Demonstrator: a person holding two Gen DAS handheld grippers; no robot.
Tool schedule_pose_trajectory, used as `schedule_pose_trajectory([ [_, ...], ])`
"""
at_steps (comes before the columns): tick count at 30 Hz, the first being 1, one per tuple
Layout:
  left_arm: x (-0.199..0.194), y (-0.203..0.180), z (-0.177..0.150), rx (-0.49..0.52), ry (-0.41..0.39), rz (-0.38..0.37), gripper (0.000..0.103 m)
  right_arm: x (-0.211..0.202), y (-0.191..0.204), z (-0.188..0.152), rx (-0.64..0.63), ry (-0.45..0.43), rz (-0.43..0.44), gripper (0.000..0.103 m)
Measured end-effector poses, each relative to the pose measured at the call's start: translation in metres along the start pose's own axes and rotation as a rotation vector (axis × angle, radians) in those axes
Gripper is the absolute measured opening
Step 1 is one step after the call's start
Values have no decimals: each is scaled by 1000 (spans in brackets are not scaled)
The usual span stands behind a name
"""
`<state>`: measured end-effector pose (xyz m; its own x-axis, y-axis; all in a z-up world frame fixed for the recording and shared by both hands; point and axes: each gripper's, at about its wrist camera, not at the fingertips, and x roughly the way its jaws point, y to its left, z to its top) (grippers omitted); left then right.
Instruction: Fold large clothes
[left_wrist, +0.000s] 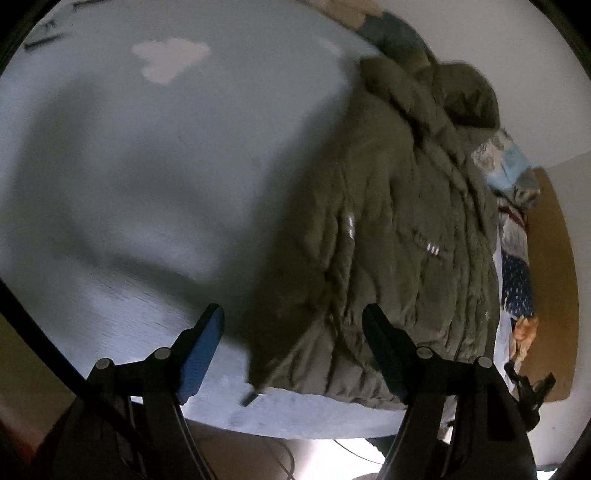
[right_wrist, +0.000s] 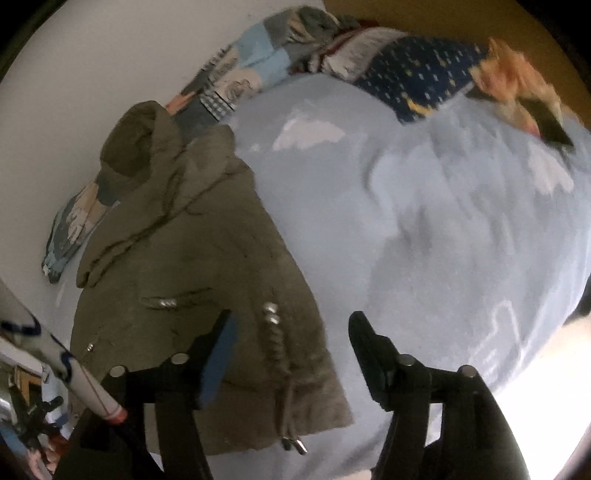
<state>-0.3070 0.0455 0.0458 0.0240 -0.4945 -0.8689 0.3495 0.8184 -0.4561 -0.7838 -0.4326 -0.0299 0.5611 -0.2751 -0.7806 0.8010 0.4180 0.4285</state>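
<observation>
you're holding the left gripper wide apart, gripping nothing, over the near edge of the bed. the olive puffer jacket is lying flat just ahead and to its right, hood at the far end. your right gripper is also gaping wide and gripping nothing, with the jacket ahead-left, its hem under the left finger. patterned bedding is bunching far ahead.

My left gripper, lower centre of the frame: jaws spread wide, nothing between them. My right gripper, lower centre: jaws likewise parted, empty.
</observation>
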Motion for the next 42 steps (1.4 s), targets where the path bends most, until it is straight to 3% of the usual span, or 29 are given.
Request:
schedule_pose_trajectory([
  [7, 21, -29, -15, 128, -3, 57, 73, 15, -27, -5, 74, 71, -3, 68],
  [13, 22, -44, -21, 221, -36, 99, 47, 35, -24, -13, 84, 143, 50, 67],
  [14, 22, -46, -21, 231, -39, 102, 43, 37, -21, -14, 79, 157, 70, 63],
  [16, 23, -54, -24, 268, -55, 130, 40, 42, -9, -18, 33, 182, 96, 38],
  [18, 24, -59, -24, 293, -65, 154, 36, 40, 3, -21, -46, 166, 50, 24],
  [22, 18, -63, -32, 316, -74, 170, 32, 30, 13, -26, -96, 141, 4, 18],
  [28, 12, -54, -47, 294, -53, 155, 32, 11, 19, -41, -140, 108, -57, 16],
  [32, 13, -53, -39, 299, -54, 165, 32, 9, 16, -38, -146, 112, -94, 17],
  [33, 13, -52, -36, 289, -56, 171, 39, 10, 14, -36, -137, 117, -98, 18],
  [35, 10, -51, -30, 263, -88, 204, 48, 12, 12, -34, -124, 125, -105, 26],
  [37, 3, -51, -27, 252, -124, 216, 50, 10, 10, -32, -108, 116, -114, 35],
  [42, -17, -67, -20, 320, -285, 321, 52, -8, 16, -23, -108, -9, -157, 38],
])
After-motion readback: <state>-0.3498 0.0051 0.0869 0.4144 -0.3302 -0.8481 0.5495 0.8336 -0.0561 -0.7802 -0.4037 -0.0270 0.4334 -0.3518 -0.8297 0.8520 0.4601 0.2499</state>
